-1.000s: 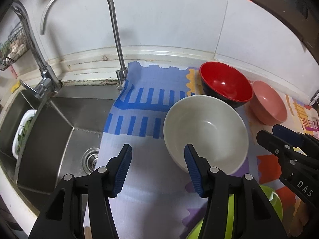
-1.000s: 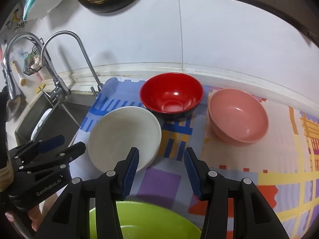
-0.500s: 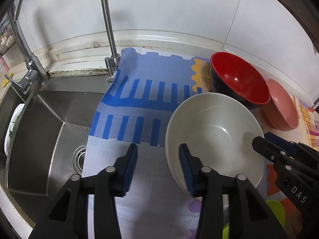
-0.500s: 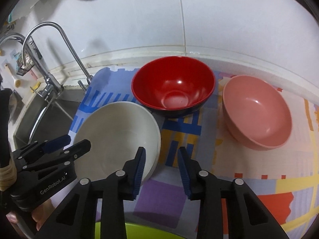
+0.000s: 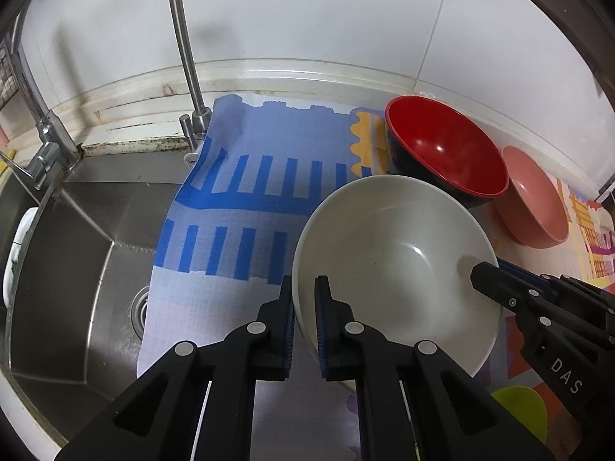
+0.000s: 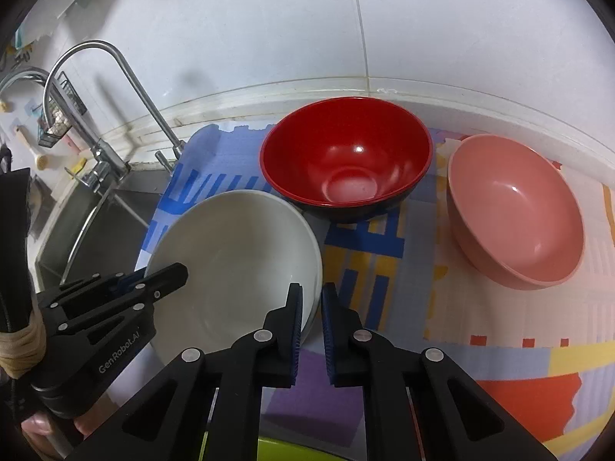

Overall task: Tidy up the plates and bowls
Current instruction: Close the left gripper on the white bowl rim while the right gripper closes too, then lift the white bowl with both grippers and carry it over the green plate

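Note:
A white bowl (image 5: 392, 261) sits on the patterned mat, also in the right wrist view (image 6: 238, 253). My left gripper (image 5: 304, 303) is shut on its left rim, one finger inside and one outside. My right gripper (image 6: 311, 307) is shut on its right rim and shows in the left wrist view (image 5: 499, 280); the left one shows in the right wrist view (image 6: 153, 280). A red bowl (image 6: 346, 157) stands behind the white one, touching it. A pink bowl (image 6: 515, 207) stands to the right, apart.
A steel sink (image 5: 77, 253) with a drain lies left of the mat (image 5: 269, 161), with a tall faucet (image 5: 184, 50) at its back edge. A green dish (image 5: 519, 411) lies near the front right. The tiled wall (image 6: 384, 30) rises close behind the bowls.
Both grippers moved forward and down to the white bowl and closed on its opposite rims. The bowls themselves have not visibly shifted.

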A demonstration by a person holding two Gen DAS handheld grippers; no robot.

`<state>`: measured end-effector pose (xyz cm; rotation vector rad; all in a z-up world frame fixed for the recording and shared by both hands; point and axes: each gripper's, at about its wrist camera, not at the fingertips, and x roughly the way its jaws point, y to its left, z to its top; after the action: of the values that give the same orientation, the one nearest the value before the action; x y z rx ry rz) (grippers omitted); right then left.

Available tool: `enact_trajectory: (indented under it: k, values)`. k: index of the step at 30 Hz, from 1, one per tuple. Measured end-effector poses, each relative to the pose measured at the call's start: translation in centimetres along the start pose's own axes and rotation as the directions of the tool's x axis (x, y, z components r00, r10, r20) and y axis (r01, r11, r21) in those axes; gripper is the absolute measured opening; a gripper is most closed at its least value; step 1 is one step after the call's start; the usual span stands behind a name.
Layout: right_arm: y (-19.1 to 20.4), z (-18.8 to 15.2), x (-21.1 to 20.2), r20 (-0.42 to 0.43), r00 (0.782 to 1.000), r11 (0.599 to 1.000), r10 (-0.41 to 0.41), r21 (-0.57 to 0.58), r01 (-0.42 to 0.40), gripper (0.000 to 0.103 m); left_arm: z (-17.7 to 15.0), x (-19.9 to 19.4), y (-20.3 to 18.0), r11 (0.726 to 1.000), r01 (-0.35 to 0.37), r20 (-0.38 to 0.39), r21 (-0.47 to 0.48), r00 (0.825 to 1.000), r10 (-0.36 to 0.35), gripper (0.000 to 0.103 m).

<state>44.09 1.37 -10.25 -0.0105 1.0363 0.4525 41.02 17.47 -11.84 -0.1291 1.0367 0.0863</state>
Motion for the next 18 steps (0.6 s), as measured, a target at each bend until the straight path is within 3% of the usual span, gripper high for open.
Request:
enact_trajectory:
  k: [9,18]
  values:
    - [-0.3,-0.4,-1.6,0.005,1.000,0.999,0.010,0.032,-0.010,0.011,-0.6,-2.7,-1.1,1.000,0.015,0.022,0.007,1.000,-0.015,0.011]
    - [-1.7,-2.0,-6.2,0.044,0.999,0.998,-0.014,0.066,0.011,0.011,-1.6,-6.4,-4.3,0.997,0.055,0.067,0.055,0.996,-0.059,0.011]
